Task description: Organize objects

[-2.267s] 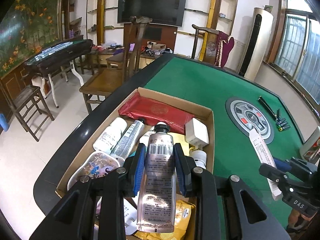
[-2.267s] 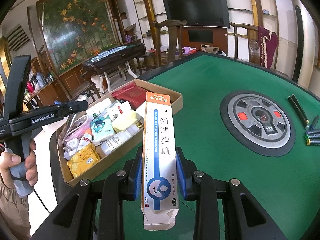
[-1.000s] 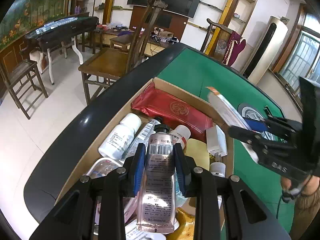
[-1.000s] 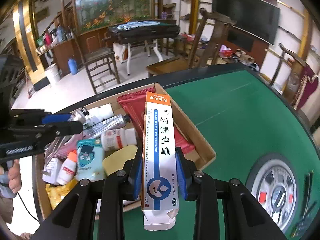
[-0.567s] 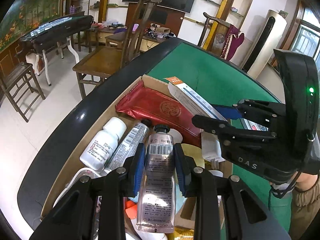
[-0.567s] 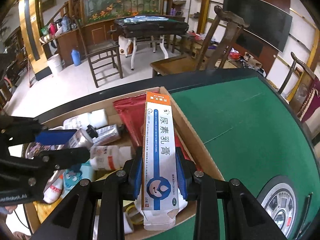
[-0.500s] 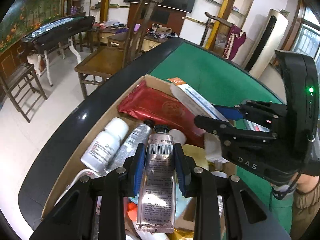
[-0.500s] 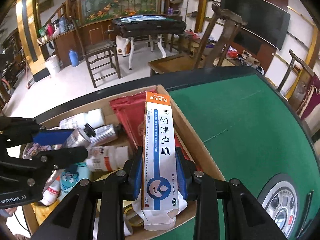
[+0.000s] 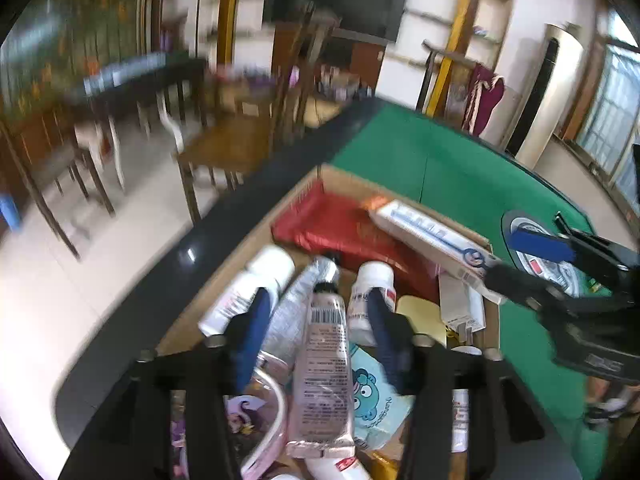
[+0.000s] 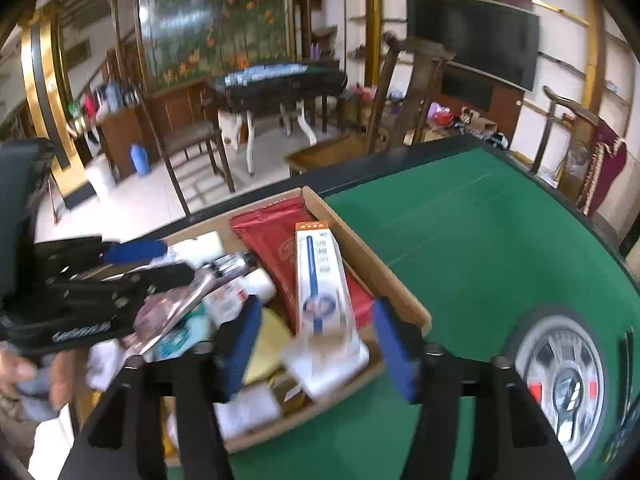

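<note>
Cardboard box [image 9: 404, 196] holds both items now: left gripper [image 9: 316, 320] and right gripper [image 10: 316, 344] have just been opening, silver tube [image 9: 322, 364] and white carton [image 10: 324, 292] between unclamped pads

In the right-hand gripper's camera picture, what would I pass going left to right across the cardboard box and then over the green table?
Other gripper → pink tube → white bottle → red pouch → white-and-blue carton → box wall → green felt → round grey centre panel.
</note>
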A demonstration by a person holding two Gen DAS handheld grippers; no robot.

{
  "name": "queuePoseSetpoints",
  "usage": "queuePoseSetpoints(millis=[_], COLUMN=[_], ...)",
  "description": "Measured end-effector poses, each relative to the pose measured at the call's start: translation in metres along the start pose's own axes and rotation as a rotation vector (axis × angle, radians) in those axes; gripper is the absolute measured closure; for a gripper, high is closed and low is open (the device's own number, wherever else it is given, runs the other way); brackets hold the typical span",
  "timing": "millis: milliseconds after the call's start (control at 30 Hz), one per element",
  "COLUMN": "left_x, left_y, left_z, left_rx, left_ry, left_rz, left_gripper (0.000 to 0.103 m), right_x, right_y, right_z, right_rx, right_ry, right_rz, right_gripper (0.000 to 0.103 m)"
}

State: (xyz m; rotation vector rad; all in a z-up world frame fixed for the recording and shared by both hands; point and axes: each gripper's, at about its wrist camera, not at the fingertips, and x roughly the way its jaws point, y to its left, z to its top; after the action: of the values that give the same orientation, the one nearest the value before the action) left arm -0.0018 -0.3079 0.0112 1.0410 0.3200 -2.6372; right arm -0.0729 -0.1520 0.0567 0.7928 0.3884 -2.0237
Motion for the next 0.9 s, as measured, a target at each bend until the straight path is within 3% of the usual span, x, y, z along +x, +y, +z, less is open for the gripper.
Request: queuePoseSetpoints(millis=[100,200,300,400,467,633,767,900], left_x=[-0.024,-0.045,-0.062,-0.075,-0.084,-0.113,-0.13,-0.136], left_y=[-0.012,-0.021,-0.028,-0.027,-0.023,-0.017,-0.003,0.003], left_z=[-0.008,-0.016,-0.025,-0.031,-0.034,-0.051,-0.058,-0.061], left_rx=[0.061,0.089,0.113,0.111,0.104,0.126,0.069,0.045], left_ry=[-0.11,-0.171,-0.21,-0.217,-0.214,-0.245,-0.233,-0.227], left_rz=[0.058,0.111,0.211,0.26,0.283,0.446,0.384,0.371], left_gripper=[0.019,0.016,0.015,0.013,0.013,0.013,0.012,0.012], right_x=[-0.027,-0.047,-0.06,-0.079,-0.085,-0.095,-0.098,-0.096], right_y=[0.003,0.01,0.018,0.026,0.03,0.036,0.047,0.057], right_z=[-0.023,-0.044,-0.058,-0.074,-0.077,-0.086,-0.087,-0.087], right_rx=[0.053,0.103,0.123,0.126,0.137,0.177,0.159,0.142], right_ry=[-0.033,-0.038,-0.053,-0.101,-0.116,-0.128,-0.125,-0.113], right_rz=[0.007,0.012,-0.026,-0.062,-0.058,-0.022,-0.016,0.012], right_gripper=[0.008,0.0,0.0,0.0,0.0,0.0,0.0,0.0])
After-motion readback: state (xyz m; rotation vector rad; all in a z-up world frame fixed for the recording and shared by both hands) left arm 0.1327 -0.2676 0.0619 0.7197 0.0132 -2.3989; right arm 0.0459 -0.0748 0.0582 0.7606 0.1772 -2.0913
